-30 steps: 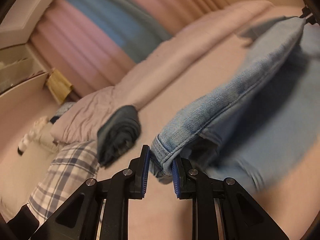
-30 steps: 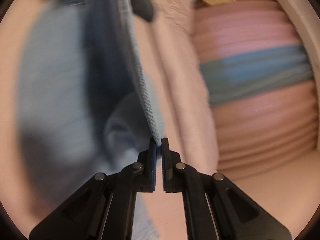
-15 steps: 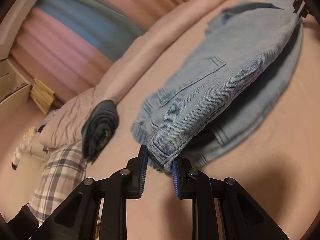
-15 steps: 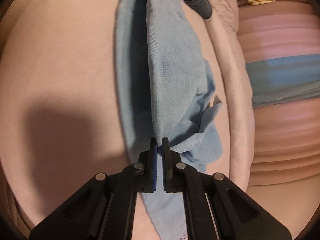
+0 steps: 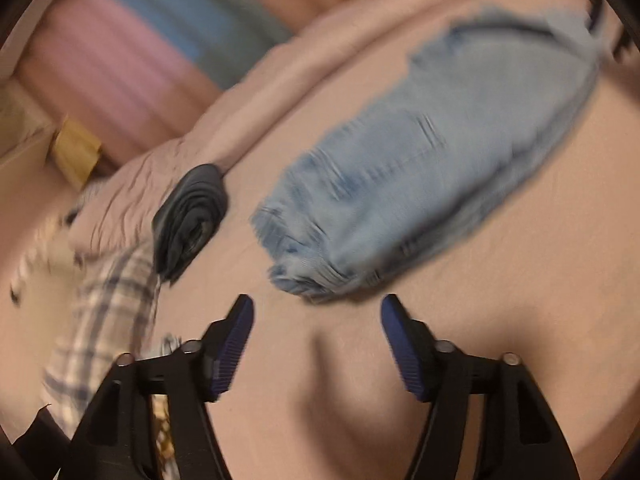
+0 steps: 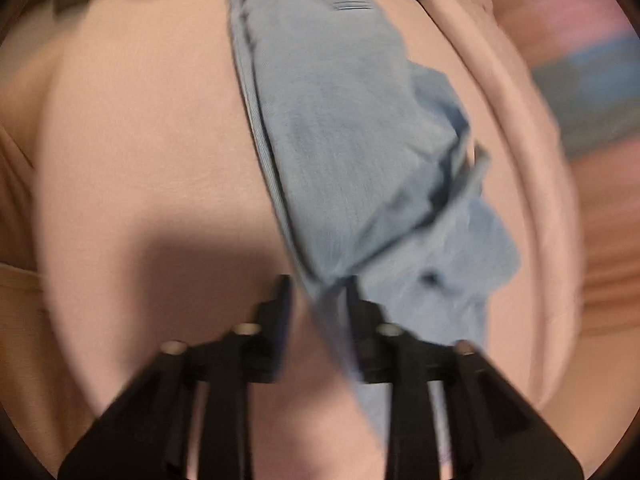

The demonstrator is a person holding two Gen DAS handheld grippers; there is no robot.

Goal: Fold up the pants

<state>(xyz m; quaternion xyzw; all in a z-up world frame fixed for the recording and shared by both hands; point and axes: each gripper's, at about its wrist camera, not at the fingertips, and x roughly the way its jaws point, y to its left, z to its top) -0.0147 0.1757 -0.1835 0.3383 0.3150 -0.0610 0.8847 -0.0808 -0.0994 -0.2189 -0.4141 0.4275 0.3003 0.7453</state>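
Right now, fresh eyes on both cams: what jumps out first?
The light blue jeans, folded lengthwise, lie across the middle of the pink bed sheet. The left tool hangs open just short of their waistband end, touching nothing. A rolled dark garment sits left of the jeans, by a plaid pillow.

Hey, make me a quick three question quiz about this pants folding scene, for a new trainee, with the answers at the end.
1. True or false: the left hand-held gripper is clamped on the jeans.
2. Multiple choice: the dark folded garment lies A) on top of the jeans, B) apart from them, toward the pillows, C) between the right hand-held gripper's fingers.
3. Fill in: the jeans lie on a pink ___.

Key: 1 false, its fingers stand wide apart with only sheet between them. 2 B. 3 bed sheet.
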